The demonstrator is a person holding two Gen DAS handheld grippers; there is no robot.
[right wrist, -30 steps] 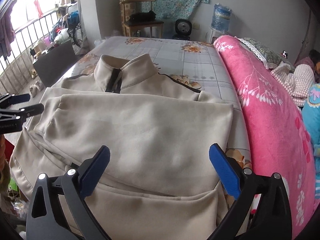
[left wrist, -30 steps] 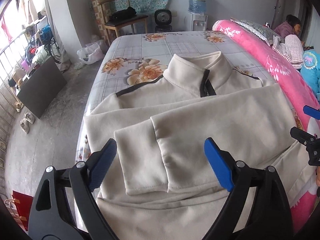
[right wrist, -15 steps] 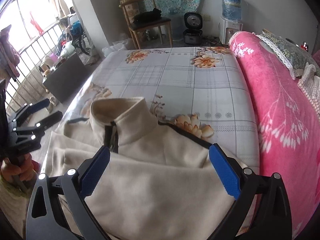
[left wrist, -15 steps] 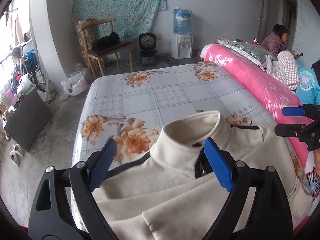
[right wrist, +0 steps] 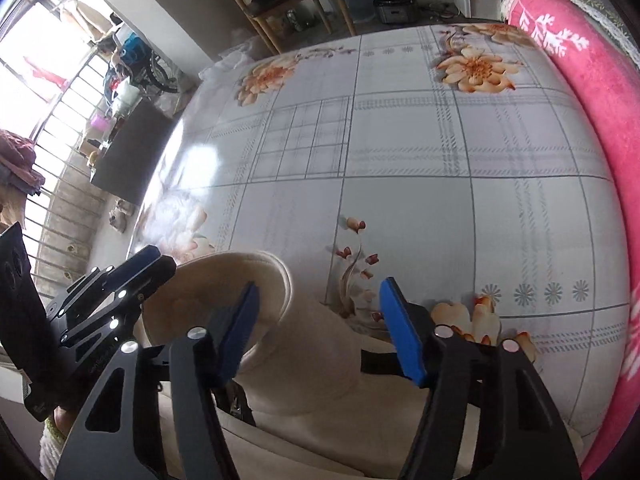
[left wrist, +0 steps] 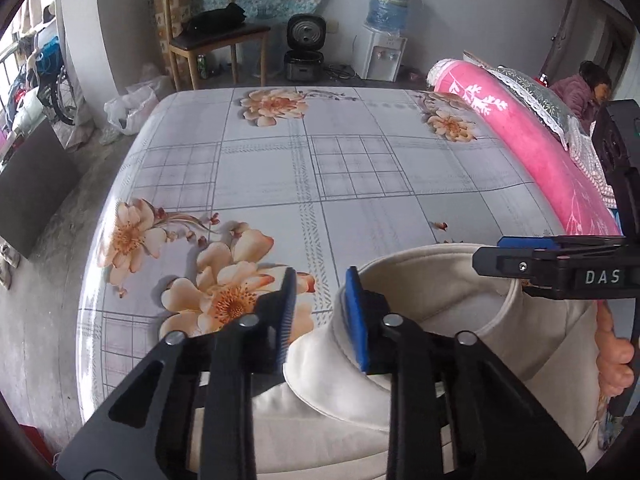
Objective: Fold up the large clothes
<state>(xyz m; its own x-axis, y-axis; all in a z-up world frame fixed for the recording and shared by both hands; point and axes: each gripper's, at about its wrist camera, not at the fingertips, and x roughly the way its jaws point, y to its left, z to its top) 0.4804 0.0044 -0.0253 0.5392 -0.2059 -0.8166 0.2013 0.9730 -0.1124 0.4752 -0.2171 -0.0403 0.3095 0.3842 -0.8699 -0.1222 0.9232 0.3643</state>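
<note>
Left wrist view: at the far left edge, a dark cabinet [left wrist: 34,184] stands on the concrete floor [left wrist: 44,320]. To its right lies the bed [left wrist: 360,184], covered in a grey checked sheet with peach flowers. Beyond its far edge stand a wooden chair [left wrist: 212,36], a rice cooker [left wrist: 305,54] on the floor, and a water dispenser [left wrist: 383,46] with its blue bottle. In the foreground the left gripper [left wrist: 320,314] has its jaws narrowed but still apart; the left pad is over the bare sheet, and the right blue pad lies against the outer edge of the upright collar [left wrist: 420,300] of the cream jacket [left wrist: 348,432]. The jacket lies at the near end of the bed, collar pointing away from the camera. Right of the collar, the right gripper [left wrist: 532,258] reaches in from the side, its tips at the collar's far right rim; a hand [left wrist: 616,356] holds its handle. Along the bed's right side runs a rolled pink blanket [left wrist: 540,136], and a person [left wrist: 584,90] sits behind it.

Right wrist view: a barred window [right wrist: 44,92] lights the left side. Low on the left, the left gripper [right wrist: 132,276] meets the collar [right wrist: 240,276]. In the middle, the right gripper [right wrist: 320,332] has its jaws set apart around the right side of the collar and the shoulder fabric [right wrist: 320,360] below it, without pinching. The pink blanket [right wrist: 600,120] curves down the right edge.
</note>
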